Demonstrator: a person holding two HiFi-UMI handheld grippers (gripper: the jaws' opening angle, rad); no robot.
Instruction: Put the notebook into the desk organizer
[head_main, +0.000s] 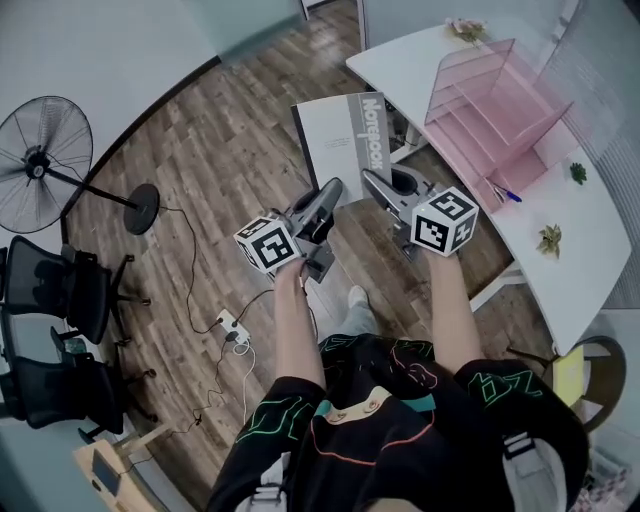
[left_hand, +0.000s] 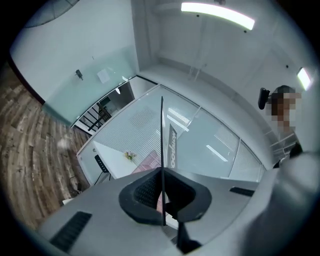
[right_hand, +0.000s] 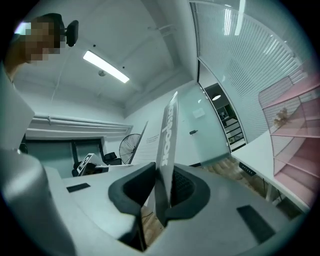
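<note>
A grey notebook (head_main: 345, 140) with "Notebook" printed down its spine side is held up in the air over the wooden floor, left of the desk. My left gripper (head_main: 333, 190) is shut on its lower left edge, which shows as a thin dark line (left_hand: 162, 140) running between the pads (left_hand: 145, 190). At the lower right, my right gripper (head_main: 372, 182) is shut on the spine side; the thick edge (right_hand: 167, 135) sits between its pads (right_hand: 182, 187). The pink desk organizer (head_main: 490, 100) stands on the white desk (head_main: 590, 230) to the right, and also appears in the right gripper view (right_hand: 300, 135).
A blue pen (head_main: 503, 193), two small plants (head_main: 549, 238) (head_main: 578, 172) and a flower sprig (head_main: 465, 30) lie on the desk. A standing fan (head_main: 40, 160), black chairs (head_main: 60, 290) and a power strip (head_main: 232, 325) with cables occupy the floor at left.
</note>
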